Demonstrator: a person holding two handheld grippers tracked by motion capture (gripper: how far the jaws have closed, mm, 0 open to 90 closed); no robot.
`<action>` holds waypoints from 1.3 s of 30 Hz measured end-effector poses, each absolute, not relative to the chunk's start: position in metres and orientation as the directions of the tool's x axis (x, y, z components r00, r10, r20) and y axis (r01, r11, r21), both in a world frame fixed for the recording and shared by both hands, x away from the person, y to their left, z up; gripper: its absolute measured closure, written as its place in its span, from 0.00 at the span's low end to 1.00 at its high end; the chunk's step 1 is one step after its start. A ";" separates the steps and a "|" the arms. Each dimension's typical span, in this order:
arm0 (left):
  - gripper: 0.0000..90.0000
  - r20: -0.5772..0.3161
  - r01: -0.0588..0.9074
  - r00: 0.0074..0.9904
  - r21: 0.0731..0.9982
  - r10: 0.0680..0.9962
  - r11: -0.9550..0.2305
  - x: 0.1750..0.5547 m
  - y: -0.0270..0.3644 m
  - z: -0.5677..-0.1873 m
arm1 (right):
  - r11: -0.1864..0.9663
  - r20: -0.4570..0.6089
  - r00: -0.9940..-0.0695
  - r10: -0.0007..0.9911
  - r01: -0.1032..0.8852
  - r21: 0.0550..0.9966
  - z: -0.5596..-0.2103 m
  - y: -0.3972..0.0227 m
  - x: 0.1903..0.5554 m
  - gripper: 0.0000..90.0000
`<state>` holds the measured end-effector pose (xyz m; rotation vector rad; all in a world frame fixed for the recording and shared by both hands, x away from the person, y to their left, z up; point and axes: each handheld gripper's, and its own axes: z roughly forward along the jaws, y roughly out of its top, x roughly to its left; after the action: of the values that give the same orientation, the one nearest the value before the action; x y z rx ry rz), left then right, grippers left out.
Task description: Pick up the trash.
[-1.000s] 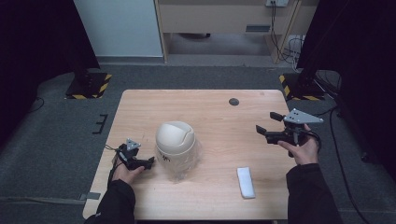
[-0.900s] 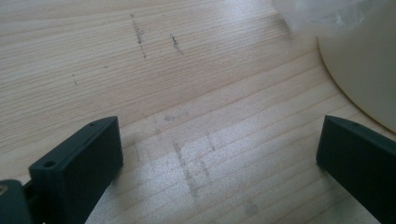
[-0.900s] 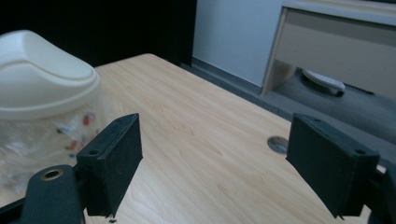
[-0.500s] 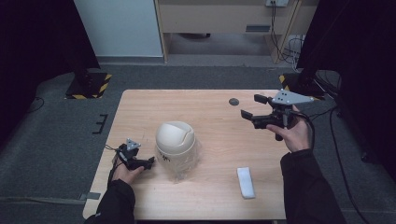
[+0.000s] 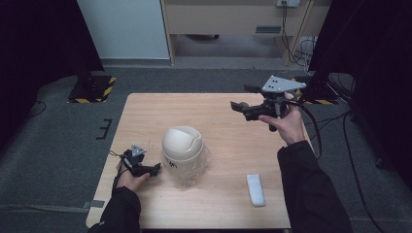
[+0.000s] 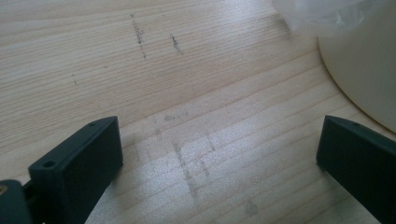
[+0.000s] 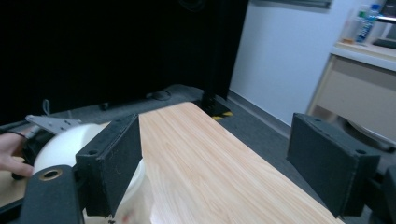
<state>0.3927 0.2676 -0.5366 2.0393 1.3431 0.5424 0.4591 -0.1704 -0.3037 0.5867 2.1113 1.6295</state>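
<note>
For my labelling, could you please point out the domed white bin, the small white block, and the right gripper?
Domed white bin (image 5: pixel 182 145): high view, lid top.
Small white block (image 5: pixel 255 190): high view, its middle.
Right gripper (image 5: pixel 241 98): high view, between its fingertips.

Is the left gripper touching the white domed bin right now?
Apart. The left gripper view shows bare table between the open left gripper and the white domed bin.

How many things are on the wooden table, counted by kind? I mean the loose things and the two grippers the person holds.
Grippers: 2, left gripper and right gripper, both open
Cream domed bin with a swing lid: 1
Clear plastic bag around the bin's base: 1
Small white flat block: 1
Total: 5
</note>
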 end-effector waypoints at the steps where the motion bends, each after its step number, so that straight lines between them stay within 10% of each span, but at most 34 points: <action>1: 0.00 -0.002 0.659 0.396 0.697 0.918 -0.283 0.393 0.268 -0.537 | 0.228 -0.063 -0.835 0.547 0.075 0.971 -0.305 -0.165 0.460 0.21; 39: 0.00 -0.001 0.659 0.397 0.696 0.918 -0.284 0.393 0.268 -0.537 | 0.422 0.091 -0.978 0.186 0.163 0.892 -0.406 -0.054 0.443 0.25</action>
<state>0.3927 0.2677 -0.5366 2.0409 1.3424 0.5424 0.4425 -0.0541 -0.4062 0.3231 2.6299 1.6463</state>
